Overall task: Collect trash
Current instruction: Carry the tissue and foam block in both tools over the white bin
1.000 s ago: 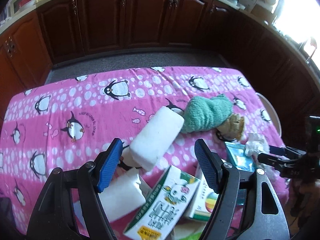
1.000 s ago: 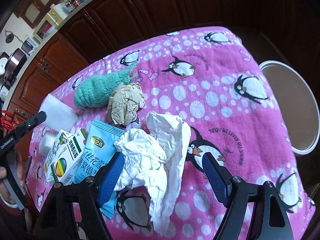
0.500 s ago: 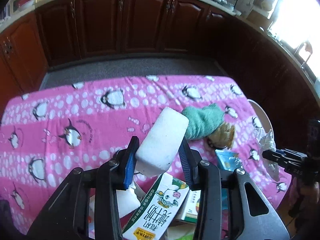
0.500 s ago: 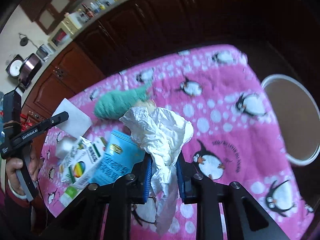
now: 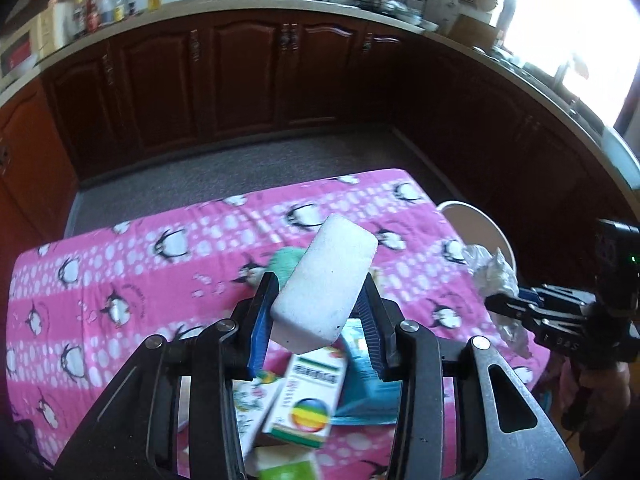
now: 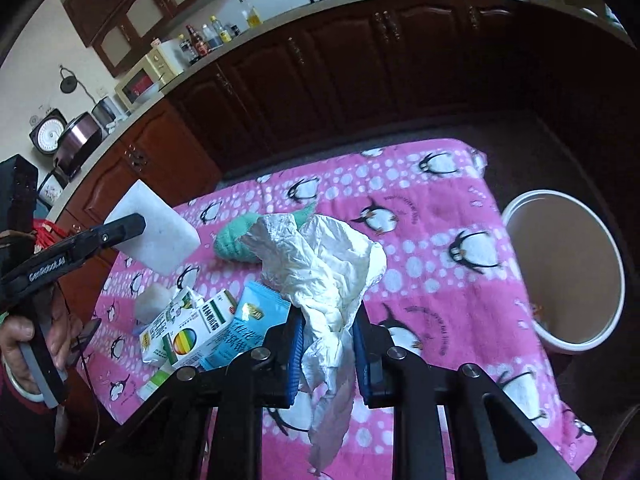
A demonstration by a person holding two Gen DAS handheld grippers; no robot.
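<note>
My left gripper (image 5: 316, 322) is shut on a white foam block (image 5: 326, 284), lifted above the pink penguin tablecloth (image 5: 120, 272). In the right wrist view that same foam block (image 6: 156, 236) shows at the left, held up by the left gripper (image 6: 132, 226). My right gripper (image 6: 326, 338) is shut on a crumpled white tissue (image 6: 324, 264), which hangs down between the pads. A white round bin (image 6: 564, 272) stands on the floor beside the table's right edge. From the left wrist view the tissue (image 5: 492, 272) shows at the right, in front of the bin (image 5: 476, 216).
On the cloth lie a green-and-white carton (image 6: 188, 328), a blue packet (image 6: 256, 320), a teal cloth (image 6: 236, 236) and another white foam piece (image 6: 154, 304). A hand (image 6: 24, 340) holds the left tool. Dark wooden cabinets (image 5: 240, 68) ring the room.
Both grippers closed, the left on the foam block and the right on the tissue, and both rose from the table with their loads.
</note>
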